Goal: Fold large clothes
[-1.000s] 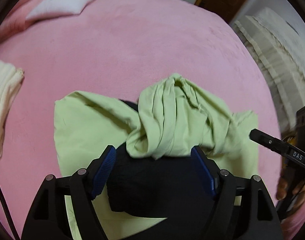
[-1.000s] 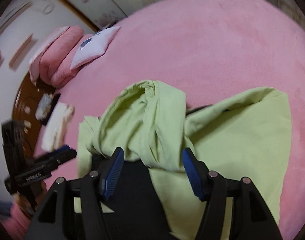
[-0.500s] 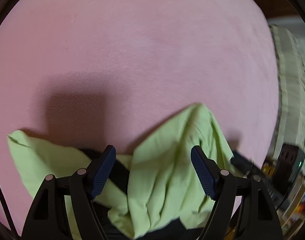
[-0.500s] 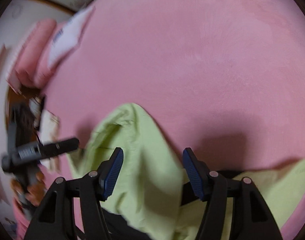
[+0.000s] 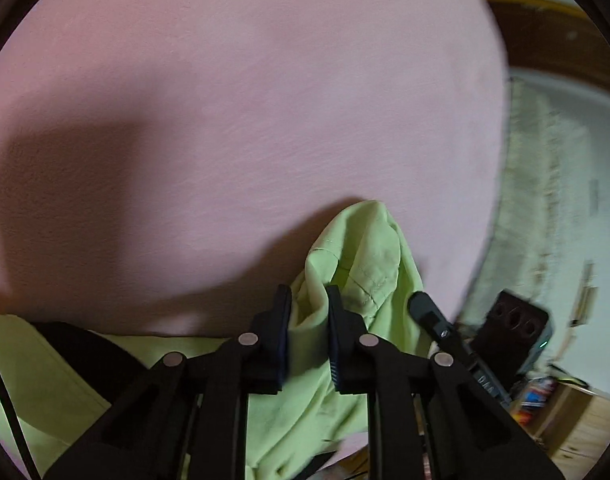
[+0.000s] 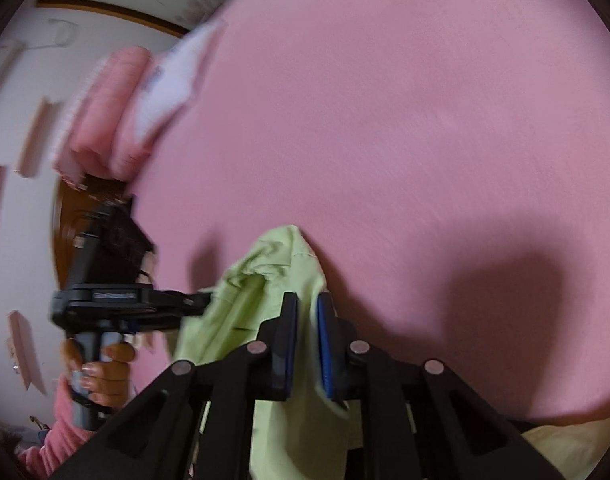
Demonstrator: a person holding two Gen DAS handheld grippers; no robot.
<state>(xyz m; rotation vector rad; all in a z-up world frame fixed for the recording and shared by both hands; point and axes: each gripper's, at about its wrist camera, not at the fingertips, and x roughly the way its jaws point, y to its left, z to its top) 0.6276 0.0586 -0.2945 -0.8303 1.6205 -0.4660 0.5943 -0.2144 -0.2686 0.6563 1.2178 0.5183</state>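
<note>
Green, limp cotton garment (image 5: 357, 240) is bunching between your just-closed left gripper (image 5: 308, 300) and right gripper (image 6: 307, 304), both clamping its raised fold above the pink bedspread (image 5: 265, 100).

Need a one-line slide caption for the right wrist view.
Right gripper, jaws just closed, pinches a bunched light-green cotton garment above the pink fleece bedspread.

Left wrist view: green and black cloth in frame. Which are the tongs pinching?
The light green garment: the left tongs have just been closing and clamp a bunched fold of it. The black fabric lies lower left, clear of them.
</note>
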